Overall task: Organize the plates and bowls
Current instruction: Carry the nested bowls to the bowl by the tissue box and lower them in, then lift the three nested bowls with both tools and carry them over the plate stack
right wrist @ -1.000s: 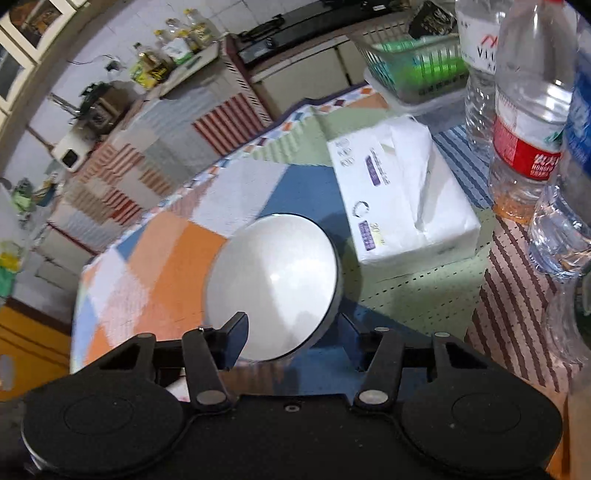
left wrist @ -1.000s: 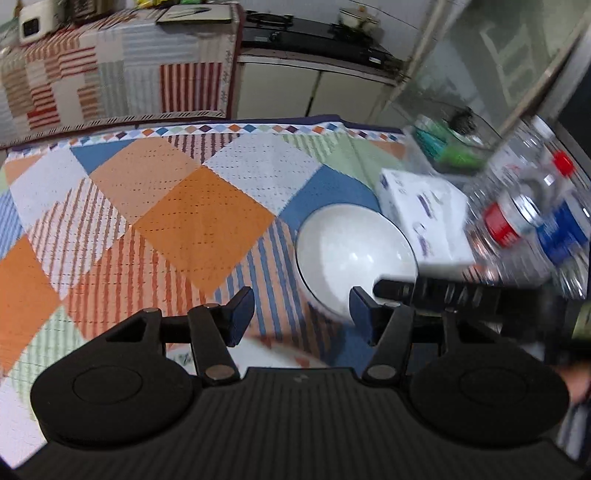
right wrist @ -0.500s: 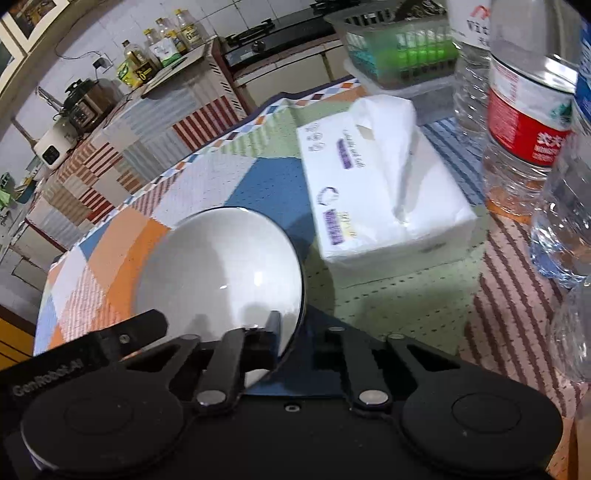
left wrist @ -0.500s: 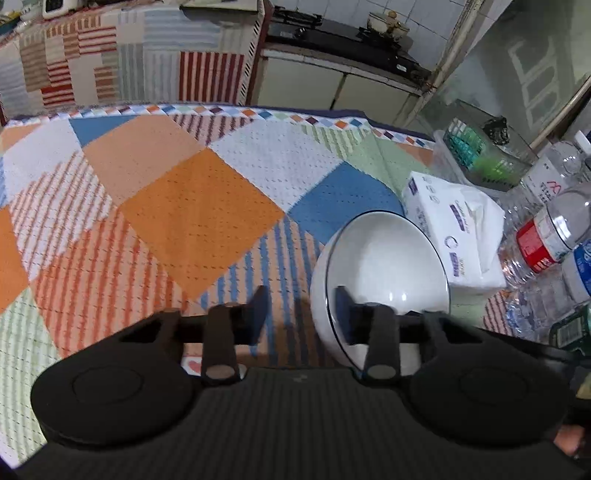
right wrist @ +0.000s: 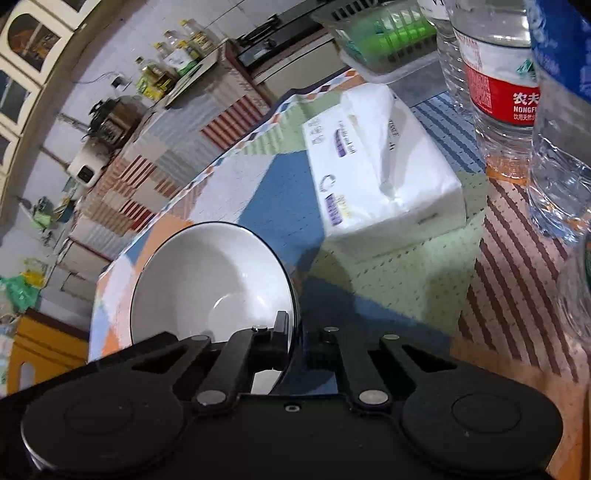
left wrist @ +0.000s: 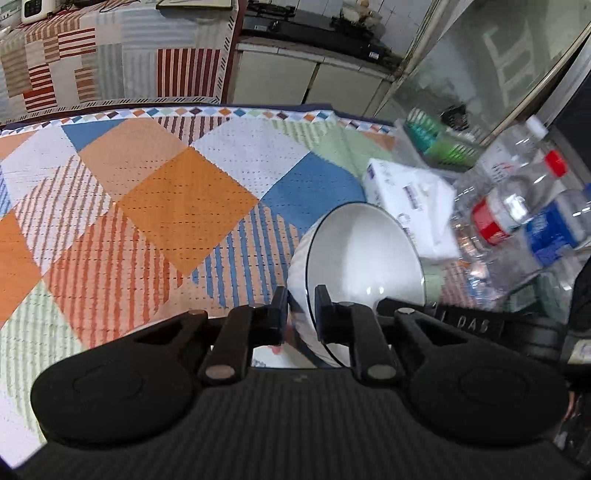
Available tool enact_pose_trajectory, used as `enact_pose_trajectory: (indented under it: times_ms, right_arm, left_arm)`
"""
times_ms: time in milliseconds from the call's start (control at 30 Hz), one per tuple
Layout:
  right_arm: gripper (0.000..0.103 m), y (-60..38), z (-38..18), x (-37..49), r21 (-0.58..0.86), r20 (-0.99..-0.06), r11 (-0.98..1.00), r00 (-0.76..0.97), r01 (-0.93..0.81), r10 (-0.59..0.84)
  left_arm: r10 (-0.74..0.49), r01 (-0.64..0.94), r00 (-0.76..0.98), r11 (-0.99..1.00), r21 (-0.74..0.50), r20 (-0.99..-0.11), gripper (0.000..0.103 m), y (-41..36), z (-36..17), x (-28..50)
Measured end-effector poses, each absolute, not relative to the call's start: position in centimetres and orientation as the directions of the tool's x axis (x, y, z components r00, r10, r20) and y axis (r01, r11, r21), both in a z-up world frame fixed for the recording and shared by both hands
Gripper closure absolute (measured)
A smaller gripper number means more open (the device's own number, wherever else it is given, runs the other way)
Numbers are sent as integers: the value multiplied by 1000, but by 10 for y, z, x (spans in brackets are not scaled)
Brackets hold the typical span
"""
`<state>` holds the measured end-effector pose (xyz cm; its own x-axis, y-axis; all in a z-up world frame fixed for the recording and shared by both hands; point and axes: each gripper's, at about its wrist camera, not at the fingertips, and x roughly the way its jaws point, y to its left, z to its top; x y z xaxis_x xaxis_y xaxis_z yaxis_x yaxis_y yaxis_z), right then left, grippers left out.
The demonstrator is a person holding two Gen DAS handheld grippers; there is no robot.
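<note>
A white bowl [left wrist: 364, 254] with a thin dark rim hangs tilted over the patchwork tablecloth [left wrist: 184, 206], held from both sides. My left gripper [left wrist: 300, 312] is closing its jaws on the bowl's left wall, one finger inside and one outside. My right gripper [right wrist: 298, 338] is shut on the opposite rim of the bowl [right wrist: 214, 280]. Its black body [left wrist: 461, 325] shows at the right of the left wrist view. Under the left fingers lies a white dish edge [left wrist: 266, 360], mostly hidden.
A white tissue pack [right wrist: 376, 166] lies just beyond the bowl. Several plastic water bottles [right wrist: 498, 74] stand at the right, with a green basket [right wrist: 384, 33] behind them. A covered counter [left wrist: 110, 62] and a stove lie past the table's far edge.
Both grippers went from open to closed on the bowl's rim, the right first. The bowl went from lying flat on the cloth to tipped up between them.
</note>
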<state>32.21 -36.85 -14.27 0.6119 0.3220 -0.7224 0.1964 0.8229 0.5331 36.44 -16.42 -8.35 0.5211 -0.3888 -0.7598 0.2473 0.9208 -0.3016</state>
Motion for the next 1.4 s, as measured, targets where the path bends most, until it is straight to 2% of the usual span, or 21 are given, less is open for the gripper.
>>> enact_pose_trajectory:
  times_ms: [167,700,967,1100,1400]
  right_arm:
    - [91,-361,-127,296,556,-706,818,602,147,372]
    - [89,-343,-70,192,488,-696,869,567,-77,441]
    - [89,-345,-68,152,439,-749,892,504,-106,429]
    - [89,-338,-70,138,364,-794,920,468,-144,387]
    - [89,-329,-76,127,289,-813,938,468,-193,347]
  left_arm:
    - [-414,276,516,909,-312,-750,88,-152,-59,340]
    - [-390,295,387,911,-289,-836,89,-136,-15,226]
    - [-428,236,246,897,-374,-870,89,-133,-36,195]
    - [-442,197,160,891,-410,-883,89,-134,-58,187]
    - [-442,134,36,891,-434,-896,90,-140,-99,177]
